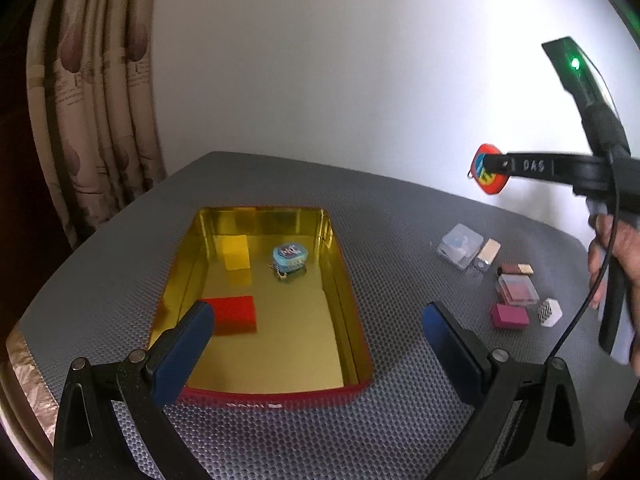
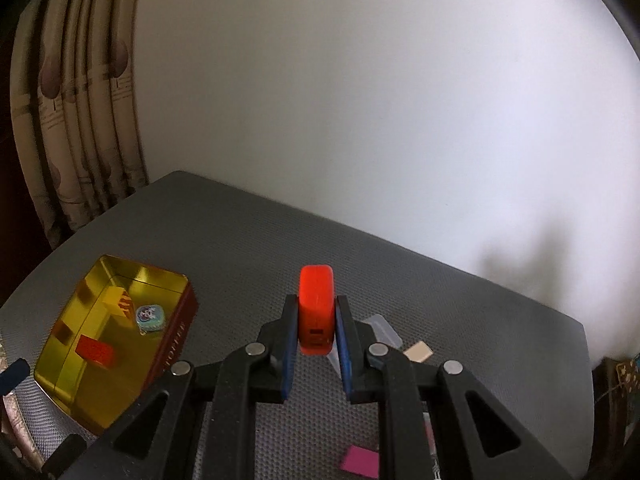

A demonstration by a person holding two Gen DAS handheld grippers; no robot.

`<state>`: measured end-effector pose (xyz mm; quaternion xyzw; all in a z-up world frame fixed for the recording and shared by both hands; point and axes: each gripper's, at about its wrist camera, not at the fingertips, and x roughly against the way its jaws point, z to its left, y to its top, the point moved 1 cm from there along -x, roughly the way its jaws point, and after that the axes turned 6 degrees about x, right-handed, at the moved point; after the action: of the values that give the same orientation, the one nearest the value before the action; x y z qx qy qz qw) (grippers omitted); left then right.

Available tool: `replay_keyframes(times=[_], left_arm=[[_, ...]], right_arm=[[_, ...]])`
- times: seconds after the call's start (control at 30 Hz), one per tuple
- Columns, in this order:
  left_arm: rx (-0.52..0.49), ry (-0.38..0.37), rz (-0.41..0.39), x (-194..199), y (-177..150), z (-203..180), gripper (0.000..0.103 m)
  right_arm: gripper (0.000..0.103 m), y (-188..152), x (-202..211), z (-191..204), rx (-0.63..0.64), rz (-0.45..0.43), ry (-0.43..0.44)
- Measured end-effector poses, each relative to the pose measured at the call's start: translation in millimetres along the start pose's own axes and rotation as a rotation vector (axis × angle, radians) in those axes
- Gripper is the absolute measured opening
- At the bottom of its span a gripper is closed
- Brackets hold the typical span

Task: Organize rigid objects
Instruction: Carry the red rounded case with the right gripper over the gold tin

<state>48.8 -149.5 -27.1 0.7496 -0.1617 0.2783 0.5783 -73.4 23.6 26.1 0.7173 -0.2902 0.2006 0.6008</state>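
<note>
While right tongs [image 2: 316, 330] clamp the orange keychain [image 2: 316, 308] aloft, left tongs [image 1: 320, 332] gape over the tin [image 1: 276, 394].

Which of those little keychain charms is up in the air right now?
The orange charm, clamped in the right gripper above the table. The blue charm lies inside the gold tin.

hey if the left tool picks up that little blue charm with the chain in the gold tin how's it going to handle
The blue charm looks like a small hard case, so probably stiff and light. Its rounded, glossy shell may slip between the open left tool pads. The bead chain beside it is loose and would likely dangle, perhaps dragging on the tin floor.
</note>
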Motion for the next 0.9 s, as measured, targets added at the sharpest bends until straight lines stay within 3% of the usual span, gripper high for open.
replay_keyframes(times=[0.3, 0.73, 0.9], left_arm=[[0.060, 0.007, 0.023, -3.2, 7.6, 21.0, 0.103], [0.090, 0.056, 0.090, -20.0, 6.2, 35.6, 0.103], [0.131, 0.125, 0.081, -21.8, 11.8, 53.7, 0.103]], right_arm=[[0.017, 17.3, -4.0, 30.7, 0.036, -0.003, 0.029], [0.017, 40.5, -19.5, 80.4, 0.094, 0.004, 0.145], [0.017, 41.0, -33.8, 101.4, 0.102, 0.020, 0.196]])
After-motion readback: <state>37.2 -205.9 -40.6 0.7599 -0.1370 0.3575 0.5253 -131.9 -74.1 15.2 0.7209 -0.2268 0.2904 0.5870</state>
